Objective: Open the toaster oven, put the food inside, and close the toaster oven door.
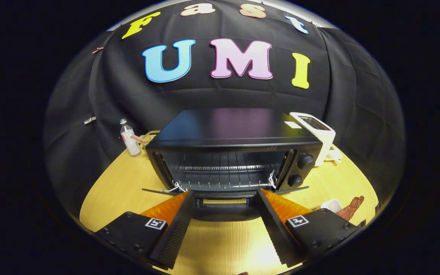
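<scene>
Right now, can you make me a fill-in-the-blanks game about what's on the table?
1. The toaster oven door is folded down, so the oven is ____.
2. The gripper fingers are spread ____, holding nothing, with the door handle just ahead of them.
3. The small bottle stands on the wooden table on the side of the oven away from its ____.
4. The white pop-up toaster sits beside the oven's knobs, toward the ____ of the table.

Missing words: open; apart; knobs; back
</scene>
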### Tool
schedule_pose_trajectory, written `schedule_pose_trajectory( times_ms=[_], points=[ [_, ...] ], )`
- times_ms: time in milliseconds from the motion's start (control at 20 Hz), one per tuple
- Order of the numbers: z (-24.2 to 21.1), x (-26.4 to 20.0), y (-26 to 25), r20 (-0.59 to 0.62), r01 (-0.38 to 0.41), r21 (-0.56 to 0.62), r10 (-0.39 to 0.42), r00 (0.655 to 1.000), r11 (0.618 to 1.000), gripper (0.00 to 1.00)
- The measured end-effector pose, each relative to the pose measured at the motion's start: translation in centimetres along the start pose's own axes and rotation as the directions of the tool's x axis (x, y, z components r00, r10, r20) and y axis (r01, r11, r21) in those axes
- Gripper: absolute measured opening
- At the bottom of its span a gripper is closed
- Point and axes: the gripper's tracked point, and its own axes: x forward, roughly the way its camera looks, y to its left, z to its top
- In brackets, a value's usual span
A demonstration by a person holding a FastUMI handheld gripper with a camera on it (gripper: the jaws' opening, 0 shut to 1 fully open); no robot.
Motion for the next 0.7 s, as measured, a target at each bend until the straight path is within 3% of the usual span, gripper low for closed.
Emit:
schedule_pose_trajectory(
  times_ms=[400,700],
  points=[
    [-5.4,-1.3,-0.4,-0.106,0.001,-0.004,-0.001,0.994,1.000,0.97],
    [-11.0,-1.0,-1.2,-0.259,-0.001,0.017,0.005,0.966,1.000,0.97]
  ],
)
